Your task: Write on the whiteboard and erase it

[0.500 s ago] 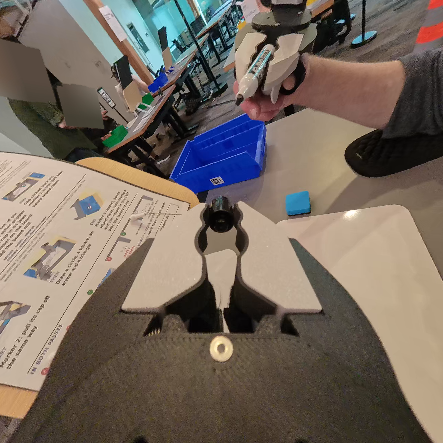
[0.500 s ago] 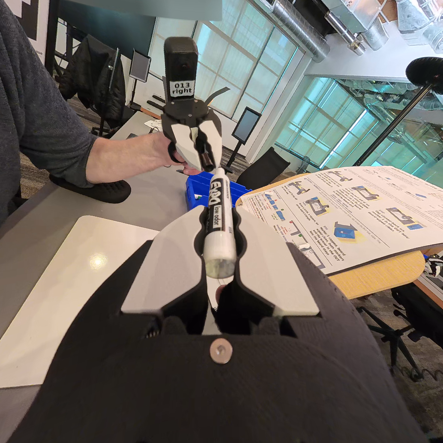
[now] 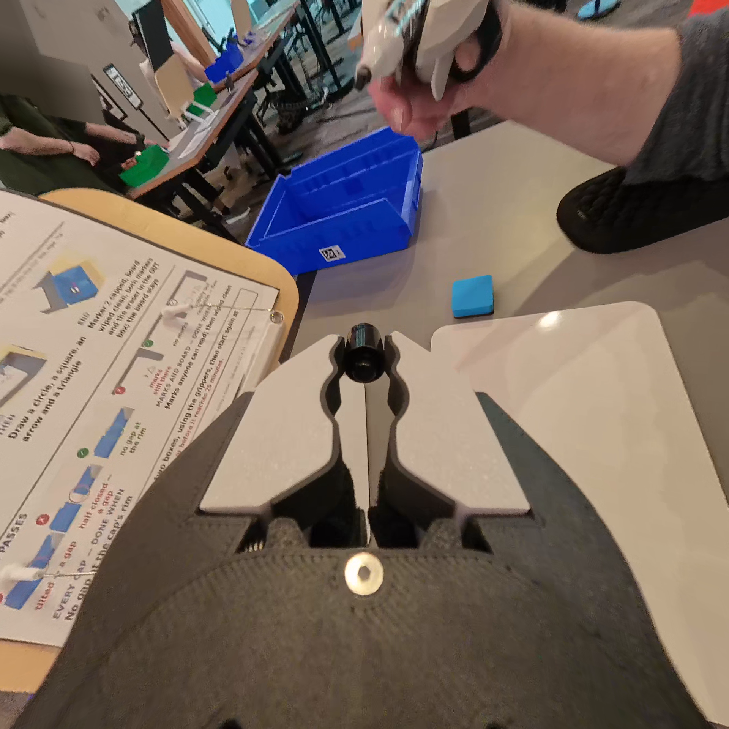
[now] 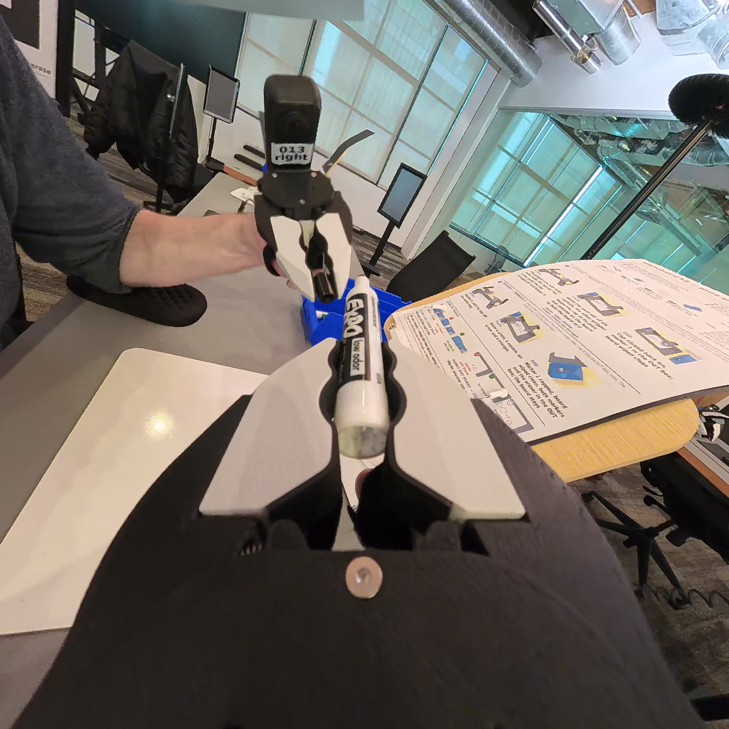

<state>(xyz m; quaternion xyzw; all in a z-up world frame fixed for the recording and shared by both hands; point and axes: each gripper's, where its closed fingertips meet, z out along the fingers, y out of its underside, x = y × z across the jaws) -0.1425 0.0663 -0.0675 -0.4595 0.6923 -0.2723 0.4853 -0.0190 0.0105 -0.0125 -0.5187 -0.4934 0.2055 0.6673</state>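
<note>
With our left jaws clamped on the small black marker cap [image 3: 363, 357] and our right jaws clamped on the white-barrelled dry-erase marker [image 4: 361, 378], we judge a skewed approach could jam the tip against the cap's rim.

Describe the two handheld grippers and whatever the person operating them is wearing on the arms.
Both the left gripper and the right gripper have a black, woven-textured body, a silver bolt at the centre, and pale grey angular jaws with scalloped black inner edges. Seen from the right wrist view, the left one carries a black camera block bearing a white label. The person wears dark grey sleeves.
</note>
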